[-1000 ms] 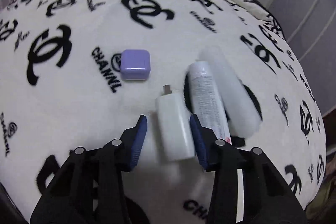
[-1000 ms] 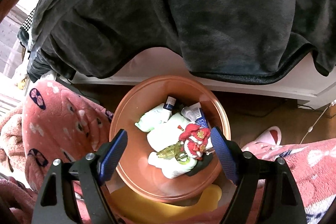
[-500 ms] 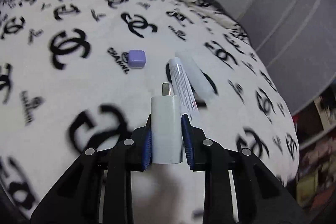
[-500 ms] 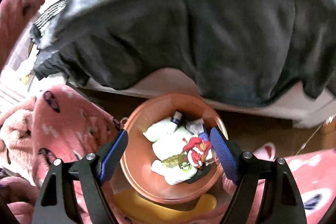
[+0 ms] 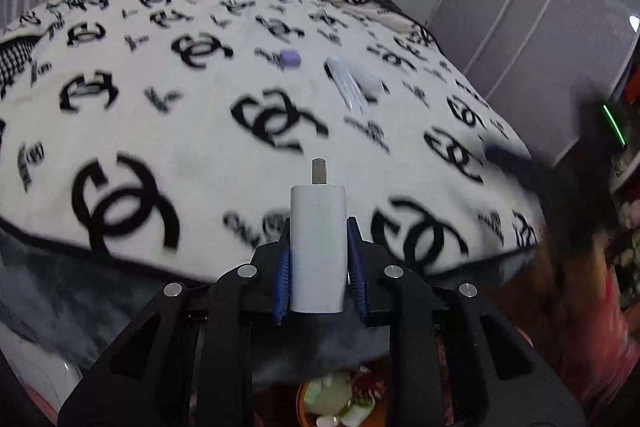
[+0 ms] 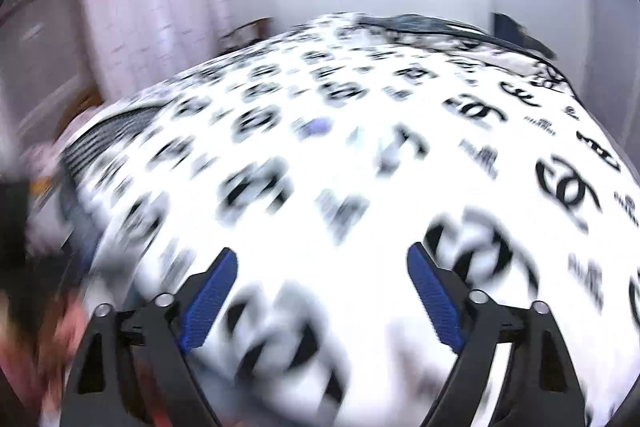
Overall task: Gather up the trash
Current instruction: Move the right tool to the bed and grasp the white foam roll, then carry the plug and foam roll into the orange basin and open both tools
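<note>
While the bed (image 5: 168, 131) under its white blanket printed with black logos fills both views, the orange bin (image 5: 304, 401) shows only as a sliver at the bottom of the left wrist view, already holding several pieces of trash, so part of the collecting looks done. Left on the blanket are a white tube (image 5: 352, 87) lying beside a second pale item, and a small purple square thing (image 5: 290, 58) near them. The left tool (image 5: 318, 259) is clamped on a white charger-like block (image 5: 318, 247) with its metal plug pointing forward, above the bed's edge and the bin, not yet dropped in. The right tool (image 6: 322, 291) is empty, its jaws opening wide over the blanket, likely headed for the remaining items
</note>
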The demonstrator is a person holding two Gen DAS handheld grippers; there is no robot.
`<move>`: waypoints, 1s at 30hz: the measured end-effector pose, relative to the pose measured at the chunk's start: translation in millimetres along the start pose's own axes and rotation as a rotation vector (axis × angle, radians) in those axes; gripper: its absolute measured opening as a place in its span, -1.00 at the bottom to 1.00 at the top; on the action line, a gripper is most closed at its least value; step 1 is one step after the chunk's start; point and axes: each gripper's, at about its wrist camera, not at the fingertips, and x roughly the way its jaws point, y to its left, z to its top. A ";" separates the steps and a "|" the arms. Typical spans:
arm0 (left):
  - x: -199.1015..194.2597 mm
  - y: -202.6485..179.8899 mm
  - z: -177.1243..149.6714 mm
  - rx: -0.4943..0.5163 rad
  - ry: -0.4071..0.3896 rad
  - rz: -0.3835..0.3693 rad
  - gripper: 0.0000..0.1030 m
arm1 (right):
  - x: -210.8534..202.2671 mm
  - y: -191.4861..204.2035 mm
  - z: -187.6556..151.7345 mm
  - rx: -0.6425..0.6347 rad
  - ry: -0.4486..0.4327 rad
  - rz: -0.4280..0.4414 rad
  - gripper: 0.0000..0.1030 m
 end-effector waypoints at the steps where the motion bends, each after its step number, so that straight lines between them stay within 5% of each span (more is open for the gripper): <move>1: 0.2 1.4 -3.1 0.002 0.007 -0.004 -0.54 | 22.9 -10.5 22.3 0.041 0.017 -0.008 0.68; 8: 5.6 17.5 -9.9 -0.030 0.006 -0.038 -0.54 | 136.2 -48.3 96.0 0.153 0.098 -0.141 0.67; 13: 9.1 28.0 -9.8 -0.059 0.005 -0.051 -0.54 | 185.5 -69.9 92.1 0.250 0.218 -0.151 -0.28; 14: 9.7 29.2 -10.5 -0.061 0.007 -0.048 -0.54 | 184.5 -71.3 91.6 0.255 0.213 -0.146 -0.33; 22: -2.4 20.5 -18.5 -0.041 -0.003 -0.037 -0.54 | 111.6 -60.7 85.4 0.193 0.127 -0.087 -0.43; 30: -22.3 -6.6 -46.0 0.018 0.006 -0.025 -0.54 | -24.5 -20.9 12.2 0.059 0.036 0.042 -0.43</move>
